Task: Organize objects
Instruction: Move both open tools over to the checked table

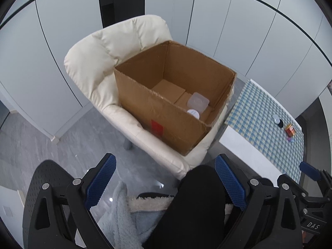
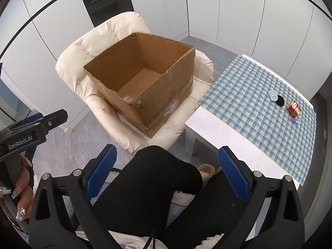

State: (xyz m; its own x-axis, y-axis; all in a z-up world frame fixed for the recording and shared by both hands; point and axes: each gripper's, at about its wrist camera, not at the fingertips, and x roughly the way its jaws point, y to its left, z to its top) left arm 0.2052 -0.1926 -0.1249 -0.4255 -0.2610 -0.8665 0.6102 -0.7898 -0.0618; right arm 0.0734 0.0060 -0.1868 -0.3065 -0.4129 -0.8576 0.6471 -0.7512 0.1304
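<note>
An open cardboard box point(image 1: 166, 112) point(image 2: 153, 95) sits on a cream armchair point(image 1: 99, 62) point(image 2: 83, 47). Inside it lie a clear square container point(image 1: 197, 102) and a white round lid point(image 1: 193, 113). On the checked tablecloth point(image 1: 261, 112) point(image 2: 249, 95) rest a red-gold tin point(image 1: 290, 129) point(image 2: 294, 108), a black disc point(image 1: 280, 122) point(image 2: 280, 100), a pale round piece point(image 1: 276, 118) point(image 2: 272, 95) and a small purple-blue item point(image 1: 290, 139) point(image 2: 295, 121). My left gripper point(image 1: 166, 184) is open and empty, held low before the box. My right gripper point(image 2: 167, 176) is open and empty above a person's black-clad knee point(image 2: 157, 178).
The white table point(image 2: 207, 128) stands right of the armchair. A person's leg point(image 1: 199, 203) and fluffy blue garment point(image 1: 122, 217) fill the foreground. A hand point(image 2: 20, 186) holds the left gripper's handle at the right wrist view's left edge. White cabinet panels point(image 1: 62, 41) stand behind.
</note>
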